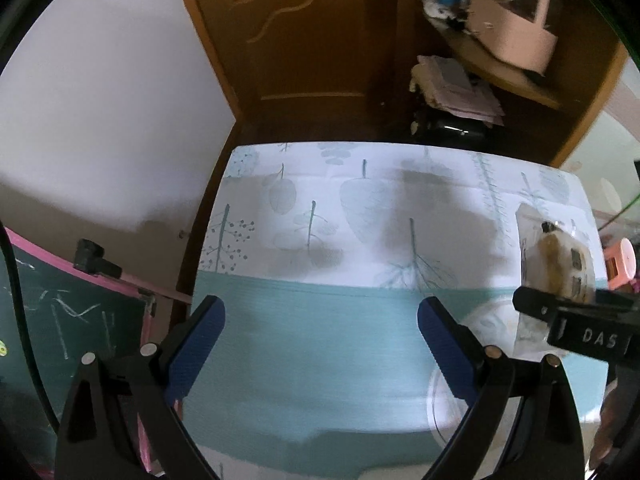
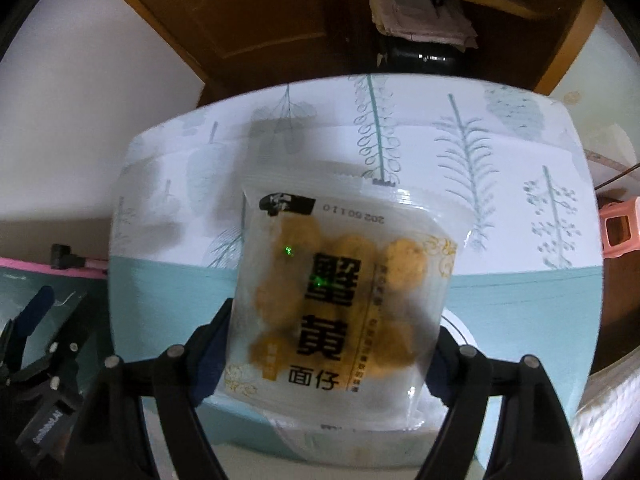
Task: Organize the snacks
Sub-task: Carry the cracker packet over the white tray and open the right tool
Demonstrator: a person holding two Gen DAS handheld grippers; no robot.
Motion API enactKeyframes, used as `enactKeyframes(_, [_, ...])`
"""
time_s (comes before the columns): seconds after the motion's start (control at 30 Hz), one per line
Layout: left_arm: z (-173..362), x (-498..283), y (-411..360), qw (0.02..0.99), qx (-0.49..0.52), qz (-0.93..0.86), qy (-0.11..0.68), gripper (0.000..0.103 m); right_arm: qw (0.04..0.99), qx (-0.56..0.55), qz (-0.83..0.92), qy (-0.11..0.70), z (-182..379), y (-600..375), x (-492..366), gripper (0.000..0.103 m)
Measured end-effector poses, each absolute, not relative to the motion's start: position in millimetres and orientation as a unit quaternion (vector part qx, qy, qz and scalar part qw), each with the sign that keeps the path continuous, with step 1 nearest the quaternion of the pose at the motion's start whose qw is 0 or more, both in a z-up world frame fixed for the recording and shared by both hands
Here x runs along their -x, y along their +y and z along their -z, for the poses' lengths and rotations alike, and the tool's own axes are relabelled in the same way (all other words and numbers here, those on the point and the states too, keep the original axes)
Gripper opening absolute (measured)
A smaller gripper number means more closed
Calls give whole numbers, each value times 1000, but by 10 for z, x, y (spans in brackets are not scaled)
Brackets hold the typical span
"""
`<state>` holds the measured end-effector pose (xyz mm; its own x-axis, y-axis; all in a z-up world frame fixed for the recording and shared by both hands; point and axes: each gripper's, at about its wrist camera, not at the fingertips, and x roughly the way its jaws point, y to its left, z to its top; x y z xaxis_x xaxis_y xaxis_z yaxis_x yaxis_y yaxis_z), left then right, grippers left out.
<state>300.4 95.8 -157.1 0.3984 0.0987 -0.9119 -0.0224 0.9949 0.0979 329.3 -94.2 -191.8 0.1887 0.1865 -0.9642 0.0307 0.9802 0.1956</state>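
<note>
A leaf-printed, teal-banded cloth is covering the surface (image 1: 304,336) before a wooden door (image 1: 304,32); left gripper (image 1: 320,344) fingers are standing spread, right gripper (image 2: 328,344) fingers are pinching the snack packet (image 2: 340,292).

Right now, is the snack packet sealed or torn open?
Sealed, as far as visible: the snack packet in the right gripper shows an intact crimped top edge, biscuits inside. Its lower edge is unclear.

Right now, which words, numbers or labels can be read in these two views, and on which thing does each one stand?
"DAS": on the black body of the right gripper, cut off at the frame edge.
"蟹黄" and "面仔": large black characters on the clear plastic snack packet of yellow biscuits.
"20260110": printed upside down near the packet's top seal.
Small side column on the packet, and the left gripper's label: too blurred.
</note>
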Motion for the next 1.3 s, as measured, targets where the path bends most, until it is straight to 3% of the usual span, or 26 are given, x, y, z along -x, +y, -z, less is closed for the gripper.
enactKeyframes(0.3, [967,-2173,634,848,-54,6,527,97,800,-60,-92,589,1171,-1087,-2536,81])
enactKeyframes(0.67, [602,-1101,367,850,-59,33,522,97,836,-30,-118,535,540,-1272,-1436,81])
enactKeyframes(1.3, [752,-234,364,854,-45,1,519,97,821,12,-144,553,971,-1248,-419,82])
